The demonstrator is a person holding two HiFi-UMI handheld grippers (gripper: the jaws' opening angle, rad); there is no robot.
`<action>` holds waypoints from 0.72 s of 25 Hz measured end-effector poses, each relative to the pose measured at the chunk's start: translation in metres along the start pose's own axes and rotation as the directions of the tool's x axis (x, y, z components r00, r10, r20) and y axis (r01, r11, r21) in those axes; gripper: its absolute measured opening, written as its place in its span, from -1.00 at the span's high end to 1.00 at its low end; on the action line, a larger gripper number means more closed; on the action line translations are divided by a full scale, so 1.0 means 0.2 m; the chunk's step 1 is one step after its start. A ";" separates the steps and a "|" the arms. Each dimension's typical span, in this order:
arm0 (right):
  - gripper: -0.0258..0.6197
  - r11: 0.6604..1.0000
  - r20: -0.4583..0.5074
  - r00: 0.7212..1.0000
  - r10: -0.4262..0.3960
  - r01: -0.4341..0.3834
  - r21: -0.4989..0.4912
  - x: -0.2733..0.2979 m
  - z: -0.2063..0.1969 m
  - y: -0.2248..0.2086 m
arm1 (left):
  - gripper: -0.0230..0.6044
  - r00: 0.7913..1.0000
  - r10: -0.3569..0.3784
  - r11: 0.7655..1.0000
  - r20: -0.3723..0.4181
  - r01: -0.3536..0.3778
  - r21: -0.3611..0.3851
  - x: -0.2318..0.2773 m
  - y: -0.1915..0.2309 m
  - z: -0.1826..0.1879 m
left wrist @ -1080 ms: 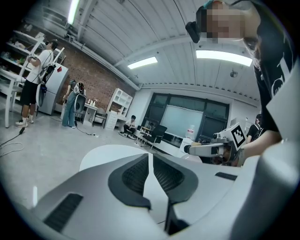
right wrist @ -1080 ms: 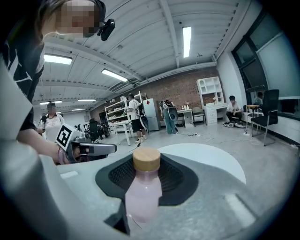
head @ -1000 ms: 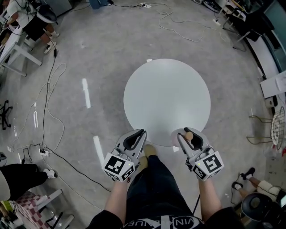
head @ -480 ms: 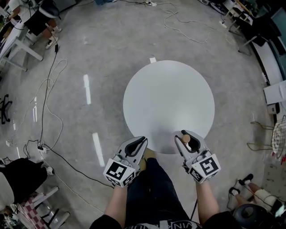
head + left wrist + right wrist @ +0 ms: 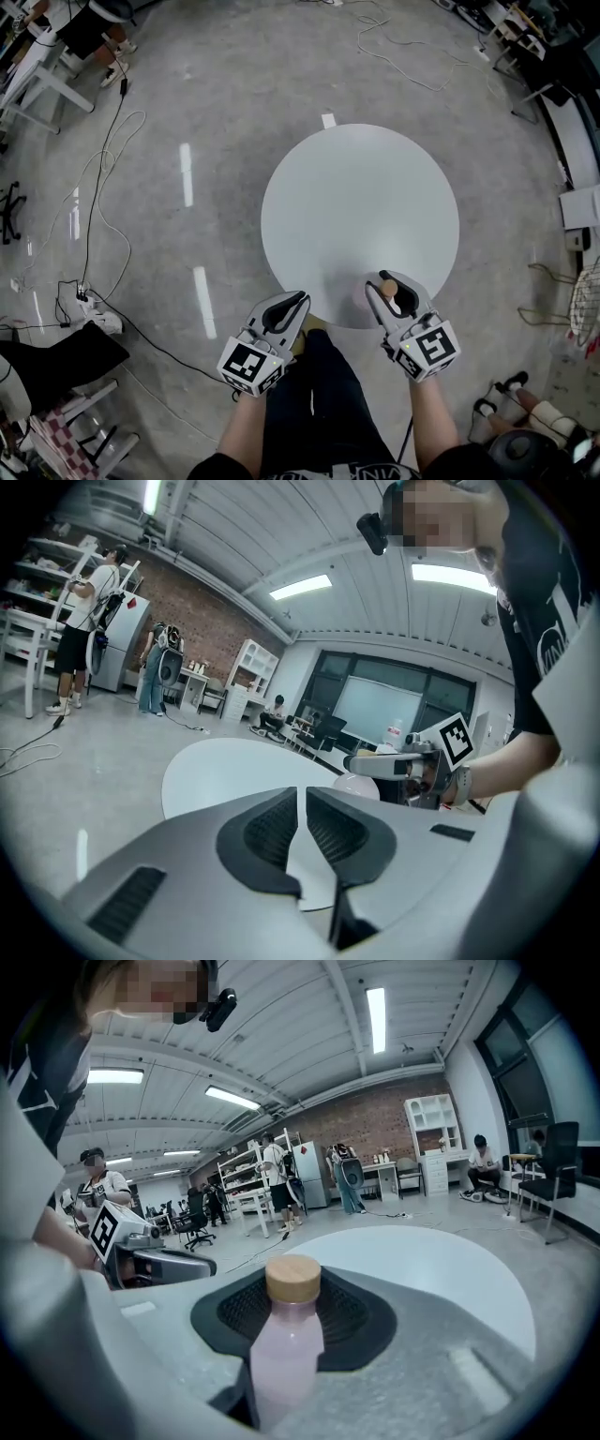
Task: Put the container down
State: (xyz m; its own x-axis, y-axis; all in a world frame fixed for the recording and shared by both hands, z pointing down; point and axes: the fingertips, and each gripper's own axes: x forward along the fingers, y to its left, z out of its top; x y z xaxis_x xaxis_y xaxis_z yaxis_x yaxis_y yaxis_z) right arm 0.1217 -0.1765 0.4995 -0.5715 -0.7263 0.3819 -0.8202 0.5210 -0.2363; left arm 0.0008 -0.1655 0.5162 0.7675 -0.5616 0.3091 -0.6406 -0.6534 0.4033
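Right tongs (image 5: pixel 394 292) clamped on pink bottle (image 5: pixel 286 1340), cap up, at near edge of round surface (image 5: pixel 356 206). Left tongs (image 5: pixel 303 822) closed, empty. Recommend: move inboard of rim, lower vertically, seat base flat, then release. Tall bottle likely tippy.

Lit bright and flat from overhead by ceiling strip lights (image 5: pixel 377 1016). Streaked with white glare along the polished floor (image 5: pixel 185 173); only faintly shadowed at the counter's (image 5: pixel 361 216) near rim. Bent hard by fisheye toward the dark round edges of both gripper views (close foreground soft, far room sharper).
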 end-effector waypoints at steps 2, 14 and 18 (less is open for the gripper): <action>0.53 1.000 -0.004 1.000 0.000 0.000 0.002 0.02 -0.01 -0.01 | 0.83 1.000 0.008 1.000 -0.003 -0.008 -0.005 0.00 0.01 -0.01; 0.53 1.000 -0.038 0.999 -0.009 0.008 -0.011 0.15 -0.06 -0.10 | 0.82 0.999 0.037 0.999 -0.018 -0.038 -0.030 0.07 0.10 -0.08; 0.53 1.000 -0.050 0.999 -0.011 0.010 -0.024 0.17 -0.08 -0.09 | 0.82 0.999 0.037 0.999 -0.021 -0.038 -0.039 0.08 0.10 -0.08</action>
State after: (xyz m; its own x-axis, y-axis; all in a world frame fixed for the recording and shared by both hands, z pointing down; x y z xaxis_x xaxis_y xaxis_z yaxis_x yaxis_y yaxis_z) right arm 0.1169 -0.2038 0.5309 -0.5604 -0.7087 0.4286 -0.8249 0.5244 -0.2113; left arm 0.0001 -0.1786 0.5429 0.7436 -0.5747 0.3416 -0.6677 -0.6113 0.4249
